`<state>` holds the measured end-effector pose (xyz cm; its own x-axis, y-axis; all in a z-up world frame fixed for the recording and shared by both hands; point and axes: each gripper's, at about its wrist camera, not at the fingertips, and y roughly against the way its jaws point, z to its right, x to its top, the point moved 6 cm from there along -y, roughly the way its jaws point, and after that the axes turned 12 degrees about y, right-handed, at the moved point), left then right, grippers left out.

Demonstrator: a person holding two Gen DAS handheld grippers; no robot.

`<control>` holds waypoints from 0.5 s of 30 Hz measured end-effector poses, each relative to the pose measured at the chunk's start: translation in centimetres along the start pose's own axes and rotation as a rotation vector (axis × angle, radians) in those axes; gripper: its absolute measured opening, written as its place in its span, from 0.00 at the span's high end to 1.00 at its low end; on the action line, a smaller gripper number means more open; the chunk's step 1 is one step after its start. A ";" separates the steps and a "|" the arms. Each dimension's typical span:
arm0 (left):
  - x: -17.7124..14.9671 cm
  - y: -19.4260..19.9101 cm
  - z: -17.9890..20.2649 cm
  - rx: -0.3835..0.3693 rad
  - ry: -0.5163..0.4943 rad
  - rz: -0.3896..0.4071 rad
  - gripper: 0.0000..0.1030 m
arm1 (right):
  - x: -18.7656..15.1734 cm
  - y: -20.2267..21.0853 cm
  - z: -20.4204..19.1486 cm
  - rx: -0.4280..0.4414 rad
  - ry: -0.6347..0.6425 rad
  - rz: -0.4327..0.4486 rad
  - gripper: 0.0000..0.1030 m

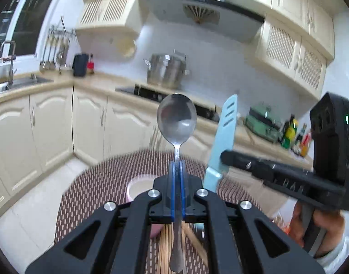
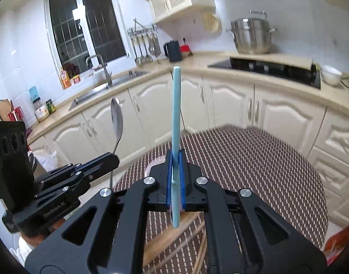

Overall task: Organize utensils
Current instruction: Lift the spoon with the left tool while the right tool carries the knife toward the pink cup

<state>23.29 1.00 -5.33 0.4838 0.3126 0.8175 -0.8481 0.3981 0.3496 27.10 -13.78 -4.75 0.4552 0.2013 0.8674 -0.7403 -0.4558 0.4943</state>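
Note:
My left gripper [image 1: 177, 166] is shut on a metal spoon [image 1: 176, 118], bowl pointing up, held above a round table [image 1: 94, 182] with a brown patterned mat. My right gripper [image 2: 175, 157] is shut on a light blue knife [image 2: 176, 114], blade up and seen edge-on. In the left wrist view the blue knife [image 1: 223, 134] stands to the right of the spoon, held by the right gripper [image 1: 224, 157]. In the right wrist view the spoon [image 2: 116, 118] and left gripper [image 2: 113, 157] are at the left. A pink cup [image 1: 140, 187] stands on the table below the left gripper.
Wooden chopsticks [image 1: 165, 246] and a wooden board [image 2: 172, 230] lie on the table under the grippers. Cream cabinets [image 2: 231, 105] and a counter with sink [image 2: 105, 86], stove [image 2: 272, 68] and steel pot [image 2: 252, 36] ring the table. Bottles [image 1: 293, 134] stand on the right counter.

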 end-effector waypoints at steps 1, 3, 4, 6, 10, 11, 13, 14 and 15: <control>0.9 -0.3 0.3 0.001 -0.003 0.046 0.96 | 0.5 -0.1 -0.1 0.002 -0.003 0.010 0.94; 2.0 -0.7 0.6 0.003 -0.002 0.099 0.96 | 1.7 -0.9 0.0 0.002 -0.015 0.040 0.94; 2.5 -1.2 0.6 0.005 -0.005 0.145 0.96 | 2.1 -1.4 0.1 0.002 -0.021 0.053 0.94; 3.4 -1.6 0.7 0.029 -0.014 0.205 0.96 | 2.3 -2.2 0.2 -0.001 -0.033 0.069 0.94; 3.4 -4.0 -0.1 0.054 -0.004 0.244 0.96 | 1.8 -4.4 0.7 0.013 -0.077 0.087 0.94; 3.3 -4.5 -0.2 0.052 0.001 0.250 0.96 | 1.5 -4.9 0.8 0.014 -0.087 0.082 0.94; 3.3 -5.4 -0.6 0.065 0.000 0.255 0.96 | 0.9 -5.7 1.1 0.007 -0.099 0.076 0.94; 3.1 -6.0 -0.9 0.076 -0.002 0.251 0.96 | 0.4 -6.3 1.3 0.010 -0.110 0.066 0.94; 2.8 -6.4 -1.1 0.080 -0.002 0.235 0.96 | 0.1 -6.6 1.3 0.015 -0.118 0.060 0.94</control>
<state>30.33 0.32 -5.77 0.2710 0.3867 0.8815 -0.9517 0.2448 0.1852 32.70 -11.88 -8.04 0.4658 0.0707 0.8821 -0.7610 -0.4767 0.4400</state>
